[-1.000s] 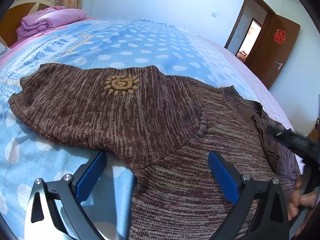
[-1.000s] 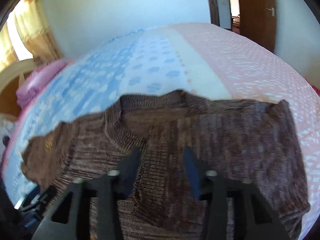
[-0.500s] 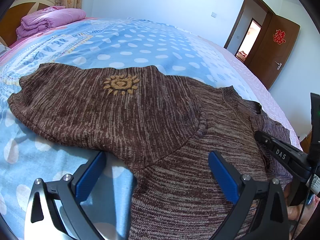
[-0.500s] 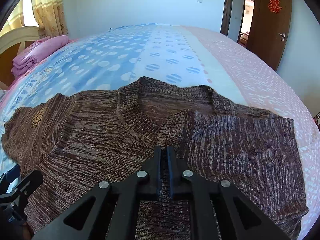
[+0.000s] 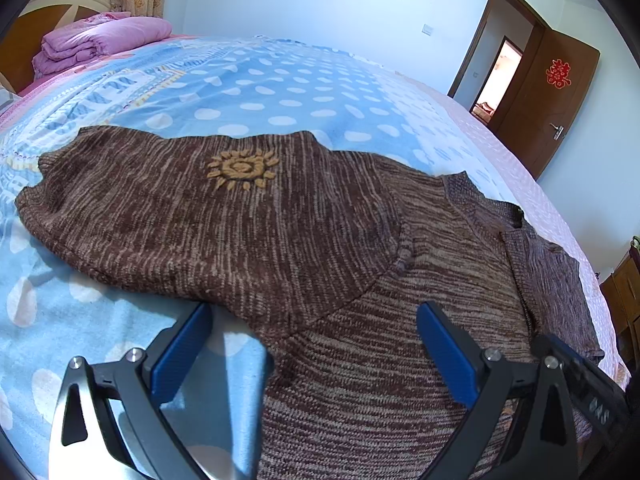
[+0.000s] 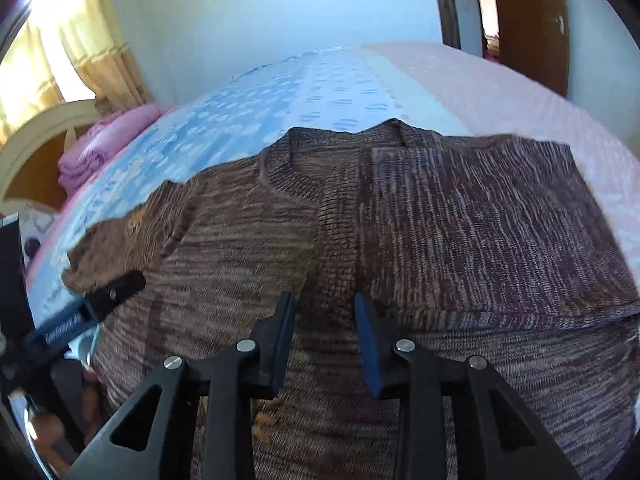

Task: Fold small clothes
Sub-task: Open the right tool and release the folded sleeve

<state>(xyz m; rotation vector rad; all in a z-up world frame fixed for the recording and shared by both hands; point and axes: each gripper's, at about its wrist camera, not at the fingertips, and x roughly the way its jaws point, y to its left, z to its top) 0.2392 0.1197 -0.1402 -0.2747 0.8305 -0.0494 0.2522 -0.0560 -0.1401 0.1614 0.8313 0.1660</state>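
A brown knit sweater point(image 5: 280, 232) lies flat on the bed, its left sleeve with a tan sun patch point(image 5: 240, 168) spread to the left. In the right wrist view the sweater point(image 6: 400, 240) has its right sleeve folded over the chest beside the ribbed collar point(image 6: 296, 172). My left gripper point(image 5: 312, 336) is wide open above the sleeve seam and holds nothing. My right gripper point(image 6: 324, 320) is partly open just above the chest, with no cloth between its fingers. The left gripper also shows in the right wrist view point(image 6: 108, 292).
The bed point(image 5: 280, 92) has a blue dotted cover and a pink strip on the right. A folded pink quilt point(image 5: 100, 40) lies by the headboard at far left. An open brown door point(image 5: 552, 100) stands at the back right.
My right gripper shut half a second ago and has opened partway again, moving closer over the chest. My left gripper has stayed open in place.
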